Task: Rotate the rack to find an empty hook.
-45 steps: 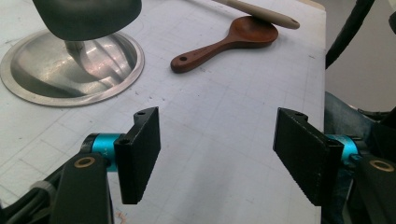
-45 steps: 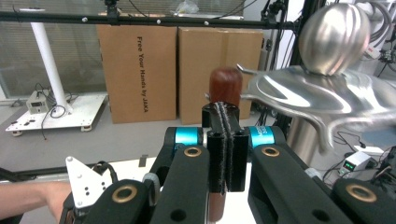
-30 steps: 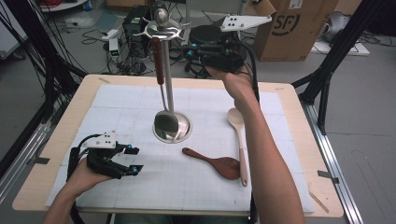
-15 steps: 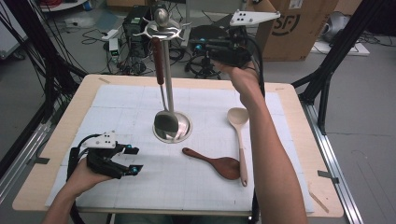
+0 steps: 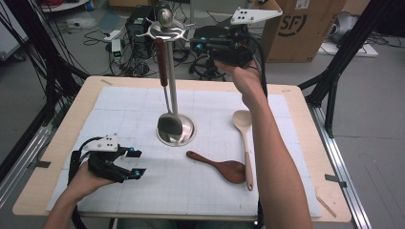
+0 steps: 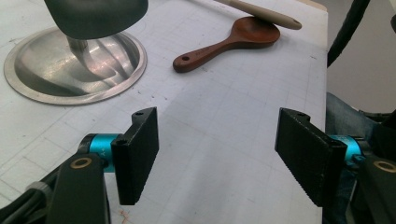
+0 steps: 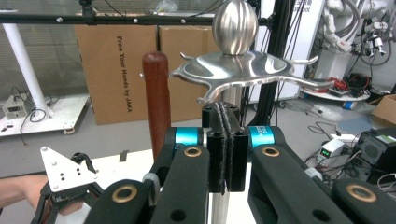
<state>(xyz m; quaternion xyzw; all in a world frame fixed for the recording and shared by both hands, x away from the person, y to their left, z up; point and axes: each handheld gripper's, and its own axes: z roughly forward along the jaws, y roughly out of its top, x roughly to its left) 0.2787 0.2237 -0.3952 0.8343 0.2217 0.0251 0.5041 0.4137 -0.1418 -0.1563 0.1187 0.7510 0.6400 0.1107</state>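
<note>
A steel utensil stand (image 5: 175, 133) rises mid-table, with a hooked top (image 7: 243, 70) and a ball knob (image 7: 235, 21). A ladle with a red-brown handle (image 5: 162, 62) hangs from it, its bowl (image 6: 95, 14) low over the stand's base (image 6: 74, 65). A dark wooden spoon (image 5: 219, 164) and a pale wooden spoon (image 5: 244, 138) lie to the right of the stand. My right gripper (image 5: 195, 45) is held high beside the stand's top, its jaws shut (image 7: 226, 140) with nothing between them. My left gripper (image 5: 136, 162) rests low at the front left, open (image 6: 222, 158) and empty.
A white gridded mat (image 5: 119, 114) covers the wooden table (image 5: 305, 119). Cardboard boxes (image 5: 296, 28), cables and black frame posts stand beyond the far edge. In the right gripper view, the left hand and its gripper (image 7: 65, 182) sit far below.
The right hand has risen slightly beside the stand's top. The left hand and the spoons have stayed where they were.
</note>
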